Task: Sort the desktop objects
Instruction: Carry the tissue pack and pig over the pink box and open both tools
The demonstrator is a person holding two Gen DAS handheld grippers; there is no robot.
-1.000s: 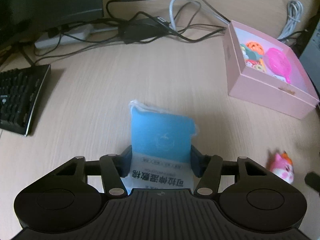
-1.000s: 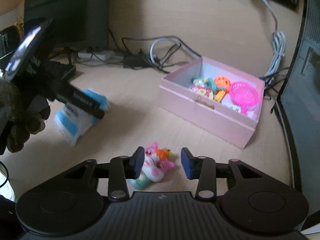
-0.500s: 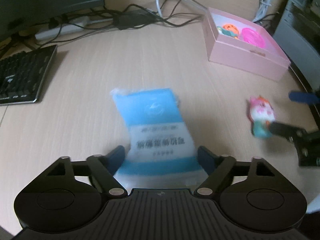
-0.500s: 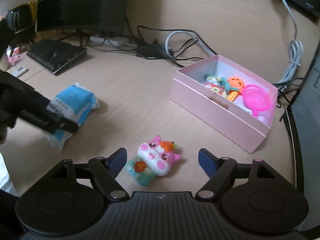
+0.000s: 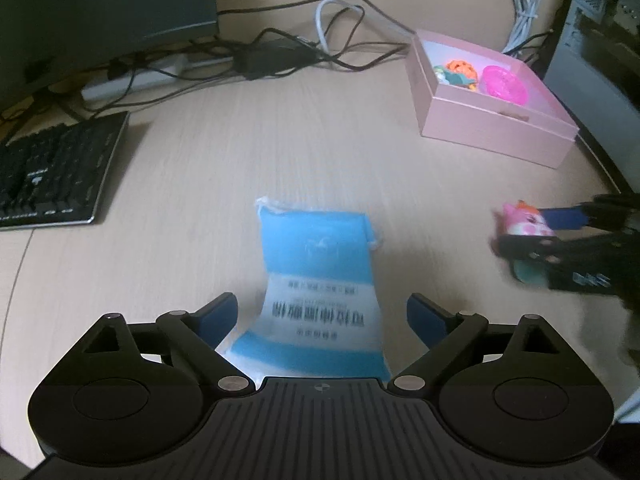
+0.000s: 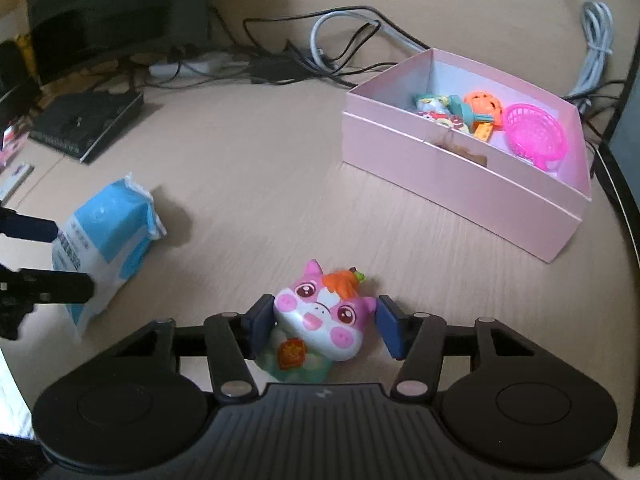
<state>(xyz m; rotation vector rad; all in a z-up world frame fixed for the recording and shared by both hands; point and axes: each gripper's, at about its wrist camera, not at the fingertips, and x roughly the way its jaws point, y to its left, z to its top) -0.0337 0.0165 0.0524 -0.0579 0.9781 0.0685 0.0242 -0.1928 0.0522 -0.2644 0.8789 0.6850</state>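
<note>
A blue and white tissue pack (image 5: pixel 320 280) lies on the wooden desk between the spread fingers of my left gripper (image 5: pixel 322 318), which is open and not touching it. The pack also shows in the right wrist view (image 6: pixel 106 232). A pink pig toy (image 6: pixel 320 320) lies between the fingers of my right gripper (image 6: pixel 320 330); the left pad touches its side, the right pad stands just off its ear. The toy also shows in the left wrist view (image 5: pixel 524 224). A pink box (image 6: pixel 464 168) holds small toys and a pink basket (image 6: pixel 536 136).
A black keyboard (image 5: pixel 52 176) lies at the left. A power strip and tangled cables (image 5: pixel 280 56) run along the back under a monitor (image 5: pixel 104 12). A dark computer case (image 5: pixel 600 40) stands at the right, behind the pink box (image 5: pixel 488 108).
My left gripper let go of the tissue pack, opened wide and drew back. My right gripper opened, moved forward around the pig toy and its fingers have narrowed onto it.
</note>
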